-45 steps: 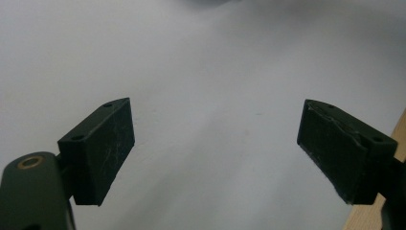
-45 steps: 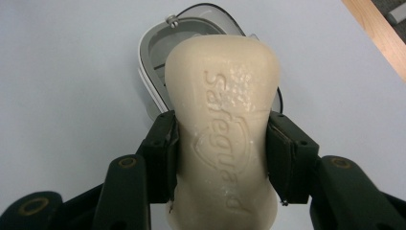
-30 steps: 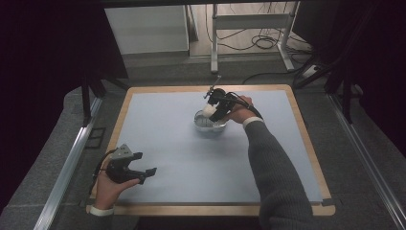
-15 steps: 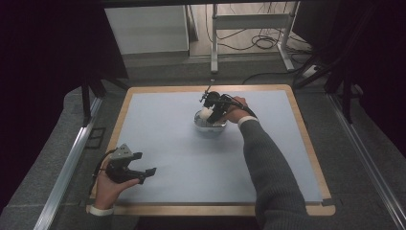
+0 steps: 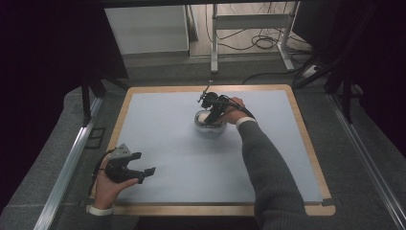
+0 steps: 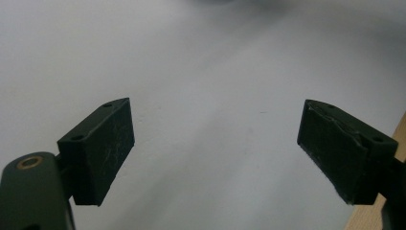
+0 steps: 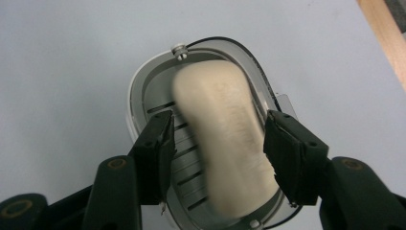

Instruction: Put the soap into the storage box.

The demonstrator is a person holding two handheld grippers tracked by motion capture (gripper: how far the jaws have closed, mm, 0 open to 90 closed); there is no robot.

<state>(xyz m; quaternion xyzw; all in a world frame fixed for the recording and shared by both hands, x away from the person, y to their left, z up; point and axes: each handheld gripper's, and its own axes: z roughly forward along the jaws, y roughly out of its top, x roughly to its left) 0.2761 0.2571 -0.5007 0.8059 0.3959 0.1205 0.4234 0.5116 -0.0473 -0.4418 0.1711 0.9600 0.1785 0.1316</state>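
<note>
Status: placement step approx. complete. One soap bar (image 7: pixel 225 139) lies in one slotted soap dish (image 7: pixel 143 91), lengthwise, w/ one edge riding up the dish wall. The dish sits on the blue mat (image 5: pixel 163 129), back-centre of the wooden-rimmed table (image 5: pixel 306 143).

R gripper (image 7: pixel 215 143): the jaws have just been opening. They now stand spread to either side of the bar, w/ a visible gap on the left side; the right pad is just beside the bar, contact uncertain. Judged: bar released, not pinched.

L gripper (image 6: pixel 215 143): jaws spread wide, nothing between them, resting low over bare mat at the near-left corner (image 5: pixel 125 167).

Remaining, as judged: lift R gripper clear of dish; confirm bar settles flat.

Count: soap bars 1; dishes 1; grippers 2; mats 1.
</note>
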